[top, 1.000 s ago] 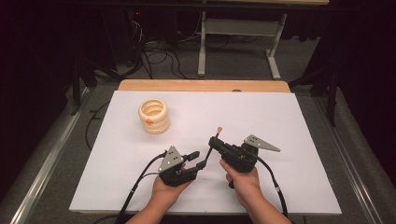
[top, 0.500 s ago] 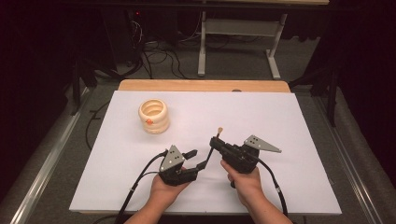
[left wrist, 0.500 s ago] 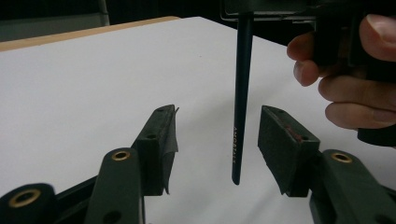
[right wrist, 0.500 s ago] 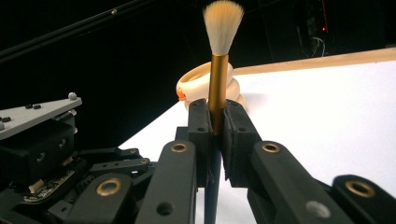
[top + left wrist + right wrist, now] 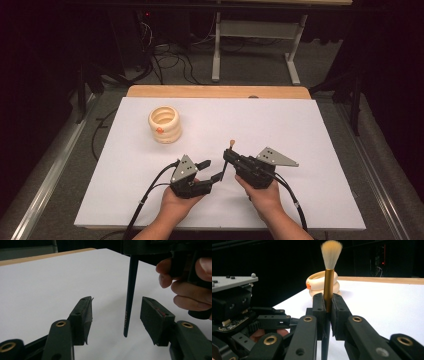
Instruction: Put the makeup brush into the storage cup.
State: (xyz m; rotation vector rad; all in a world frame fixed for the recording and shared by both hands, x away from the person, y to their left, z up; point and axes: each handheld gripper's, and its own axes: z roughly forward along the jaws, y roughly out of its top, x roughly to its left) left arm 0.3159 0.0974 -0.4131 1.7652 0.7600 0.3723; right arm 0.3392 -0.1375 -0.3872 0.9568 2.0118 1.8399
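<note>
On the table, right gripper (image 5: pixel 326 312) clamps brush (image 5: pixel 328 287); left gripper (image 5: pixel 116 315) opening.

Only lettering in sight: a small pale imprint running lengthwise on the dark brush handle (image 5: pixel 129 300), near its lower tip, seen in the left gripper view. Too small and blurred to read. No legible labels, brands, numbers or signs elsewhere around that handle.
</note>
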